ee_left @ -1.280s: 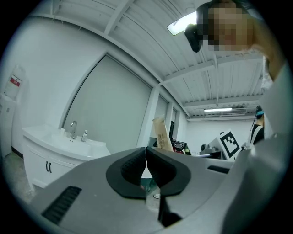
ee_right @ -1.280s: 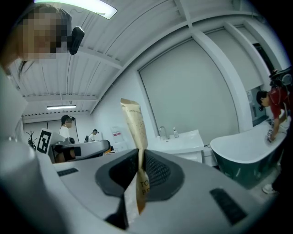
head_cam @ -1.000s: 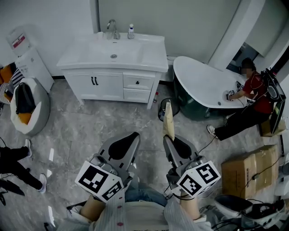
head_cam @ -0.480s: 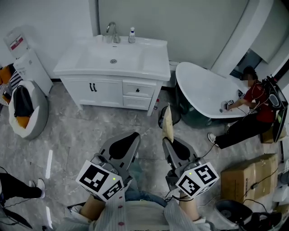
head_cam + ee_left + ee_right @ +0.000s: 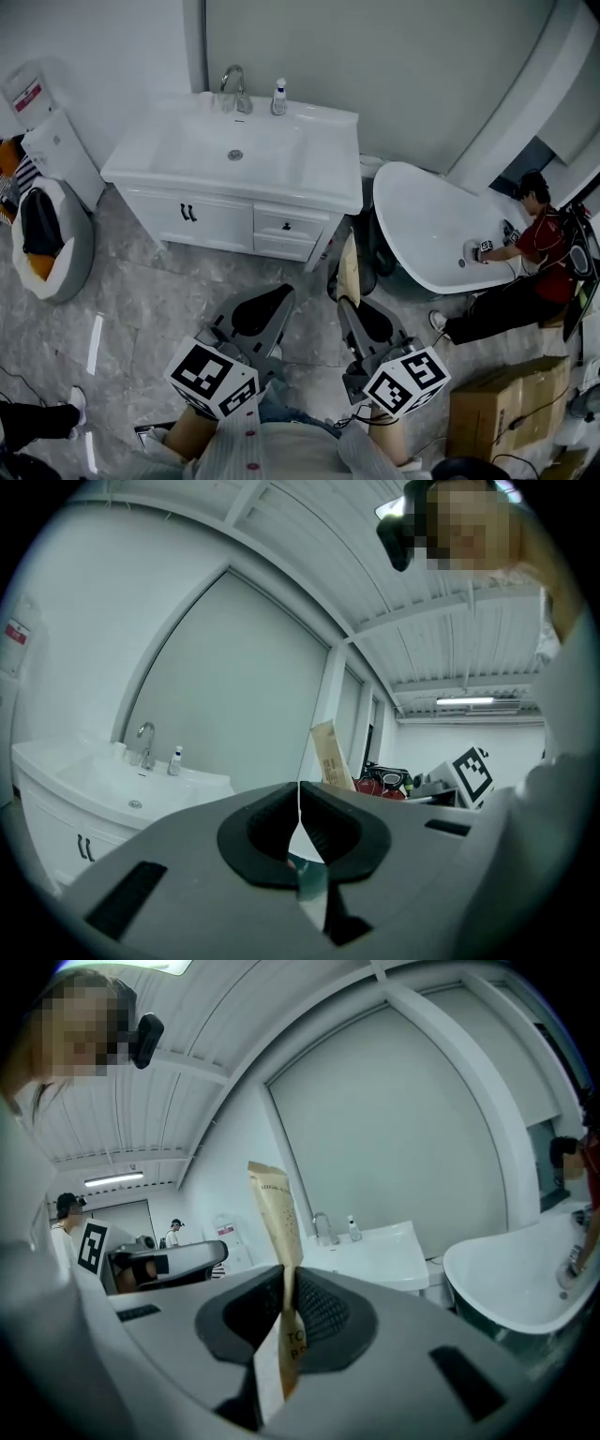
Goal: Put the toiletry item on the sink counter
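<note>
My right gripper [image 5: 349, 302] is shut on a tan toiletry tube [image 5: 349, 265] that stands up between its jaws; the same tube [image 5: 275, 1213] rises from the closed pads in the right gripper view. My left gripper [image 5: 279, 300] is shut with nothing in it, its jaws [image 5: 299, 799] meeting along a thin line. The white sink counter [image 5: 323, 159] with a basin, a tap [image 5: 233, 84] and a small pump bottle [image 5: 279, 97] stands ahead against the wall, well beyond both grippers.
A white bathtub [image 5: 441, 234] stands right of the vanity, with a person in red [image 5: 536, 248] kneeling at it. A cardboard box [image 5: 506, 405] lies on the floor at right. A white bin with a dark bag [image 5: 42, 239] sits at left.
The view has moved forward: the sink counter and bathtub sit lower and closer in the head view. Both grippers keep their pose, and the tube stays held.
</note>
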`<control>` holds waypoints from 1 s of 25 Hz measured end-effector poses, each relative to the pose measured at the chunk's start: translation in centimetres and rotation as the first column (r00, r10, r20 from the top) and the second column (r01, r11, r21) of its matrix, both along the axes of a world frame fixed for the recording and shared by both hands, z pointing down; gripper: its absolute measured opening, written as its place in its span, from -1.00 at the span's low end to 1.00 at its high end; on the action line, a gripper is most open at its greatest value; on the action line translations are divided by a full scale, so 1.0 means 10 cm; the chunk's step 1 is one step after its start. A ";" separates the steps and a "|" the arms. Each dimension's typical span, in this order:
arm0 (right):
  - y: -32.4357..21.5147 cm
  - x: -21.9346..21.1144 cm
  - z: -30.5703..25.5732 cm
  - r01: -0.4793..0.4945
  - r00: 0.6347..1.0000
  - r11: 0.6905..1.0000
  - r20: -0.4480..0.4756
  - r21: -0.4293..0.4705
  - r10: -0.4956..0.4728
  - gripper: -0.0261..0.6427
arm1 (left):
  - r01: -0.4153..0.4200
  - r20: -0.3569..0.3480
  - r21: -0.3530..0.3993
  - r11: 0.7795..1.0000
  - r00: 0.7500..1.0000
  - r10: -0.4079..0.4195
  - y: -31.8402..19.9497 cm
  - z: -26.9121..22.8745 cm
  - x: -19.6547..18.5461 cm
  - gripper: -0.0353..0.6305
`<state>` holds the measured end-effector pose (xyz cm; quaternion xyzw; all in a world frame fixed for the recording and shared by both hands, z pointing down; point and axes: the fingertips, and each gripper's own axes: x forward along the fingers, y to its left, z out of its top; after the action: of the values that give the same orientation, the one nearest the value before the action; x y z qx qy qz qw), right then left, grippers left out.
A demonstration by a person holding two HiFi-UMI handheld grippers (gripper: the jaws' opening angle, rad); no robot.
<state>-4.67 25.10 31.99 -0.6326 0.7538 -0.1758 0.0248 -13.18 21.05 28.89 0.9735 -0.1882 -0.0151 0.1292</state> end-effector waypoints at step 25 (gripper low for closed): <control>-1.38 0.56 0.19 -0.007 1.000 0.998 -0.004 -0.057 0.007 -0.78 | 0.059 0.016 -0.016 0.998 0.998 -0.059 -1.42 0.16 0.30 -0.83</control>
<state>0.89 11.32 33.86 -0.6361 0.7463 -0.1959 0.0060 -10.18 6.84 30.48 0.9665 -0.2180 -0.0096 0.1353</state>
